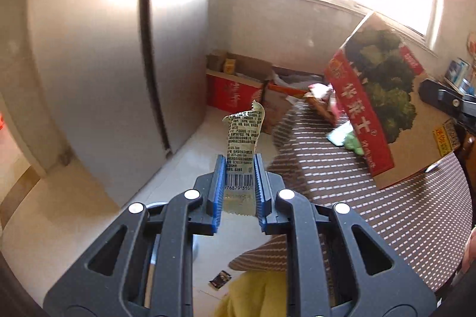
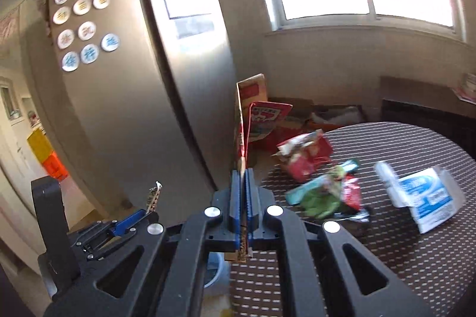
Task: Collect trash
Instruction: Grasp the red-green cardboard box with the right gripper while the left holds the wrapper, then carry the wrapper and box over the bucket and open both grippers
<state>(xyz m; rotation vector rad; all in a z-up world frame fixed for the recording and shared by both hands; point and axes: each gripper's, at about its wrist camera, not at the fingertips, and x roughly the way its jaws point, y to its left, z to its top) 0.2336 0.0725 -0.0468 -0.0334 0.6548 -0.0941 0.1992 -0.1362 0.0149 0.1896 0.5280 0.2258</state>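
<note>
My left gripper (image 1: 239, 165) is shut on a pale green wrapper (image 1: 242, 138) with a barcode, held above the floor left of the table; it also shows in the right wrist view (image 2: 139, 215). My right gripper (image 2: 243, 177) is shut on the edge of a red cardboard box (image 2: 241, 135), seen edge-on. In the left wrist view this box (image 1: 383, 96) stands tilted on the table with vegetables printed on it. Several snack wrappers (image 2: 324, 192) lie on the striped tablecloth (image 2: 386, 251).
A large fridge (image 2: 134, 93) with round magnets stands left. Cardboard boxes (image 1: 235, 84) sit on the floor under the window. A white and blue tissue pack (image 2: 425, 198) lies on the table. A small dark wrapper (image 1: 220, 278) and a yellow bag (image 1: 253, 296) are on the floor.
</note>
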